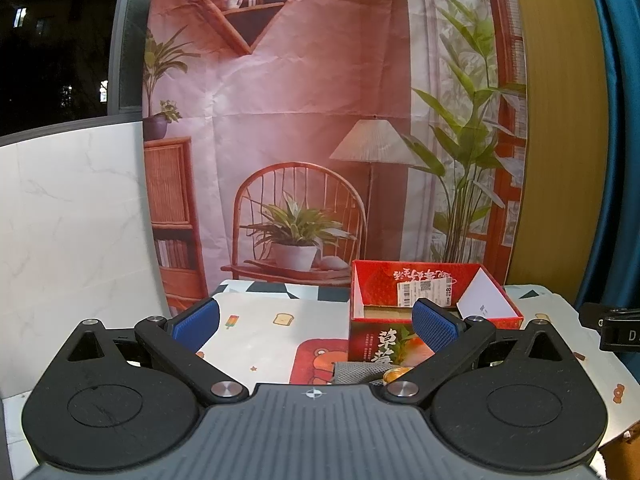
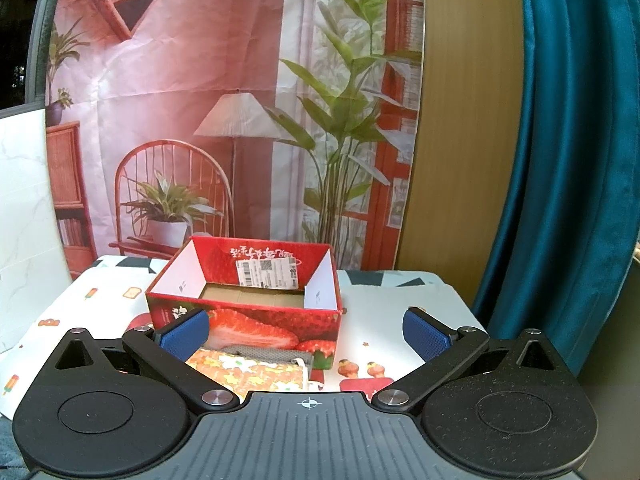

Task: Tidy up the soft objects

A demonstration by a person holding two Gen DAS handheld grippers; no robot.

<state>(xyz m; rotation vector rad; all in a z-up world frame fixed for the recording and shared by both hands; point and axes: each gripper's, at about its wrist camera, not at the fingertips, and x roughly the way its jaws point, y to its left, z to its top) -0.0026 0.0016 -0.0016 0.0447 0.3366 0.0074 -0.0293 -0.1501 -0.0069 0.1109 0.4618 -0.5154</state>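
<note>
A red strawberry-print cardboard box (image 2: pixel 248 316) stands open-topped on the table, with nothing visible on its brown floor; the left wrist view shows this box (image 1: pixel 432 300) too. In front of it lies a folded soft cloth, yellow-orange patterned with a grey mesh edge (image 2: pixel 256 368); a grey and orange bit of this cloth (image 1: pixel 360 372) peeks out in the left wrist view. My right gripper (image 2: pixel 306 336) is open, hovering just short of the cloth. My left gripper (image 1: pixel 316 324) is open too, to the left of the box, with nothing between its blue pads.
A white tablecloth with cartoon prints (image 2: pixel 400 320) covers the table. A printed room backdrop (image 1: pixel 300 120) hangs behind, a marble-look panel (image 1: pixel 72 220) stands at the left, a teal curtain (image 2: pixel 560 160) at the right. The other gripper's black body (image 1: pixel 612 328) shows at the right edge.
</note>
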